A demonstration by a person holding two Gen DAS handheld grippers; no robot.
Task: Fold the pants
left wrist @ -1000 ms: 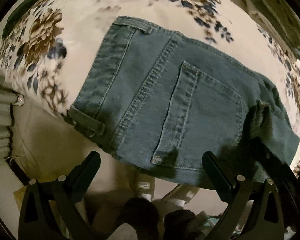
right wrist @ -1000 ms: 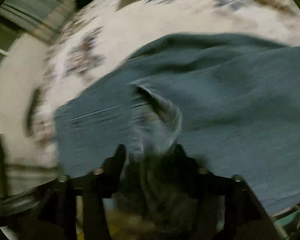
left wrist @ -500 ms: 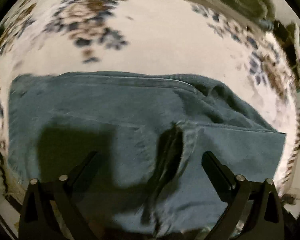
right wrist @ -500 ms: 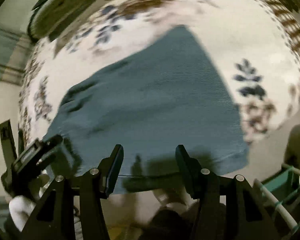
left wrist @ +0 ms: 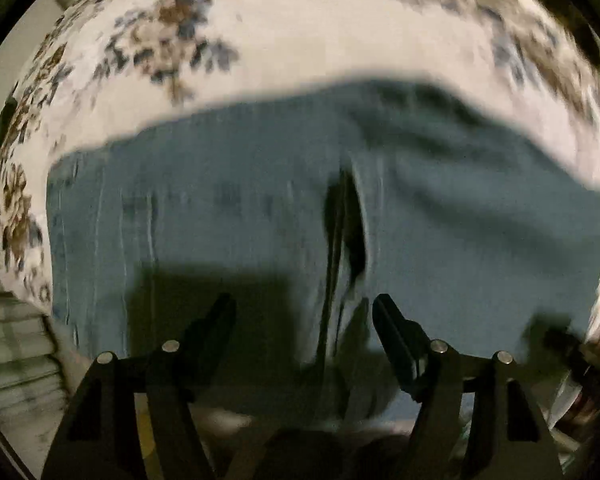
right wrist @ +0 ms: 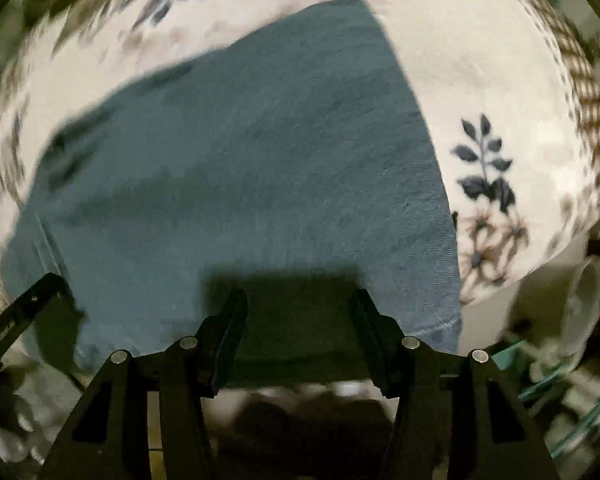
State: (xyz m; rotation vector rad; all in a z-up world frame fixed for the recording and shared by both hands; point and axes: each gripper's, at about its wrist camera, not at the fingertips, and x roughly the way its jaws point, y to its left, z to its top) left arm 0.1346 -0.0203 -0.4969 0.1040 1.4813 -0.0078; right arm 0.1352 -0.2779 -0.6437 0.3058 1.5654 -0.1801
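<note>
The blue denim pants (left wrist: 260,208) lie folded on a floral bed cover (left wrist: 300,32), near its front edge. A dark fold gap (left wrist: 350,224) runs down the denim just ahead of my left gripper (left wrist: 302,312), which is open and empty over the pants' near edge. In the right wrist view the pants (right wrist: 260,152) show as a smooth blue panel with a hem (right wrist: 440,326) at the lower right. My right gripper (right wrist: 300,308) is open and empty above the near edge. The left gripper's finger (right wrist: 24,308) shows at the left.
The bed cover (right wrist: 500,80) ends in a patterned border (right wrist: 588,100) at the right. Beyond the bed edge at the lower right stand a pale cup-like object (right wrist: 584,308) and teal items (right wrist: 540,384). Both views are motion-blurred.
One second ago my right gripper was shut on denim; now it is open and drawn back. My left gripper has swung from the waistband end over the fold and its fingers stand closer together.
</note>
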